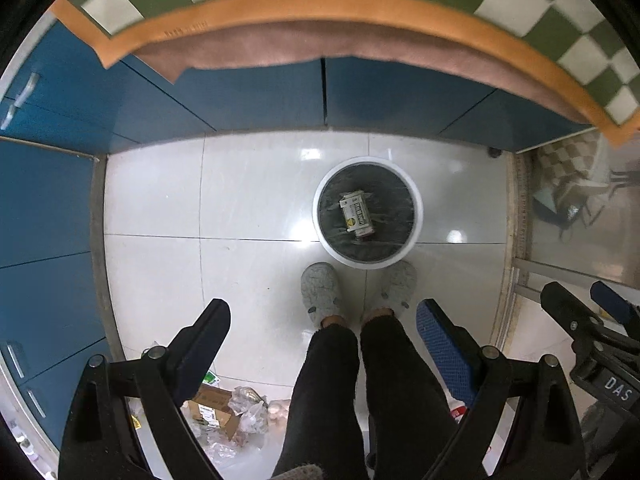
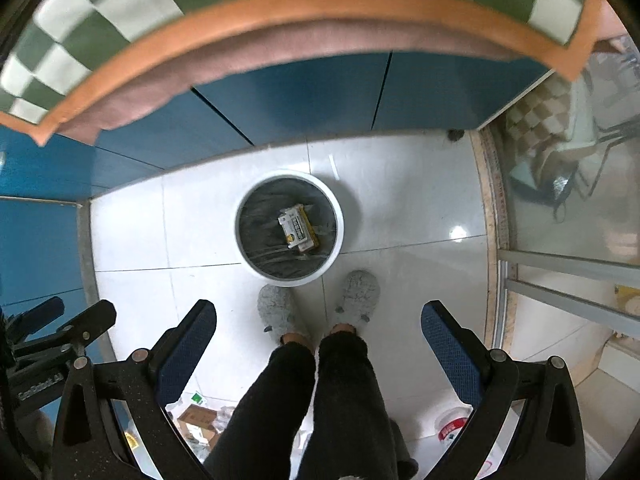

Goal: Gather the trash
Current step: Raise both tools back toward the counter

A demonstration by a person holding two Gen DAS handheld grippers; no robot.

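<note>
1. We hold the left gripper [image 1: 323, 320] and right gripper [image 2: 319, 320] spread wide, both empty.
2. Ahead of both sits the bin [image 1: 322, 240], a carton [image 1: 356, 213] inside.
3. Loose trash [image 1: 224, 410] lies beneath our left gripper.

A round white trash bin [image 1: 367, 216] with a dark bag inside stands on the floor and holds a small white and yellow box [image 1: 356, 213], while more trash [image 1: 228, 408] lies behind the feet.
</note>
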